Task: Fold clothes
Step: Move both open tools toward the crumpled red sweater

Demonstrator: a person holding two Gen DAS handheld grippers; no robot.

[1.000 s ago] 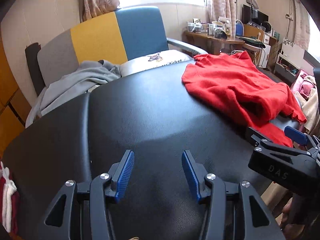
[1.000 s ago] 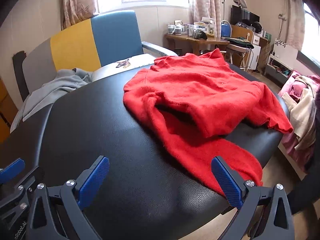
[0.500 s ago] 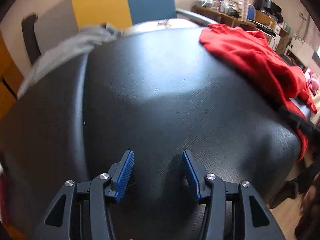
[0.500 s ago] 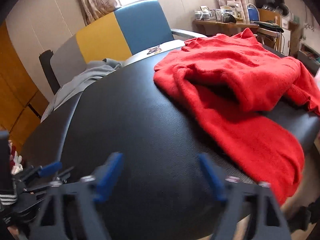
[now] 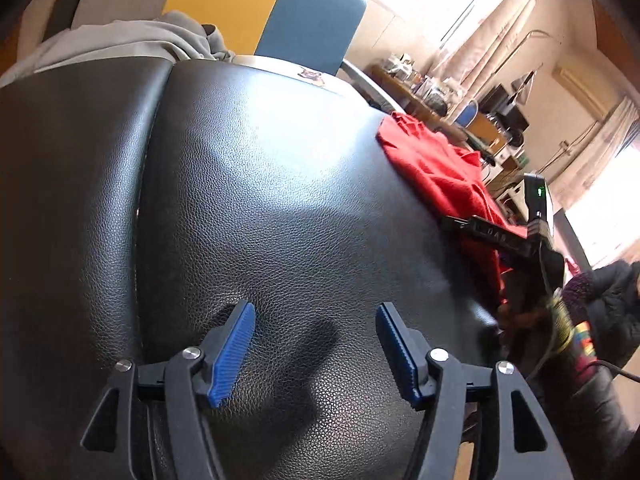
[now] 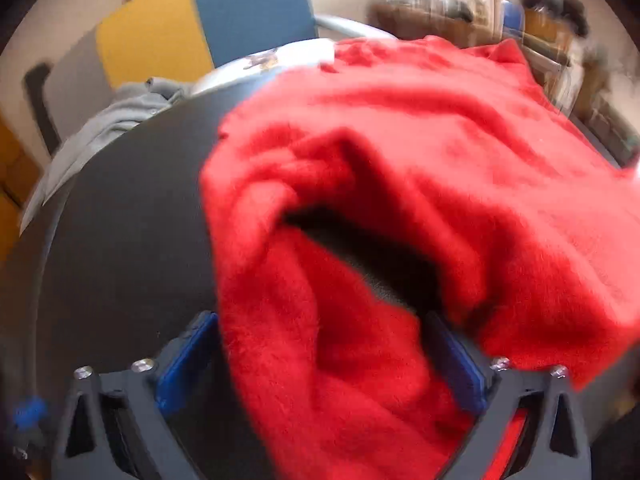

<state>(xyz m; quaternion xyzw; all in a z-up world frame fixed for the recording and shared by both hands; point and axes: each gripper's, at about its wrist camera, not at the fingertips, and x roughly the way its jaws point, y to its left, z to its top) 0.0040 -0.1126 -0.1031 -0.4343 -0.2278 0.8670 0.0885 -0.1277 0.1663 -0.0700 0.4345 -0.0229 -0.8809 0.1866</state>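
Hovering low over the black padded table, the left gripper has its blue-padded jaws spread apart with nothing between them, only bare leather-like surface under them. From this left wrist view the red sweater lies well off to the right on the table's far right part, and the right gripper shows there from the side, low against the red fabric; its jaws cannot be made out from here. A grey garment is draped behind the table against a chair with yellow and blue back panels.

From the right wrist view, which is blurred, the red sweater fills most of the frame, crumpled with a dark hollow in its folds. The right gripper has its jaws wide apart, and a hanging band of the sweater sits between the two blue pads; they are not clenched on it. The grey garment lies at the far left beside the chair
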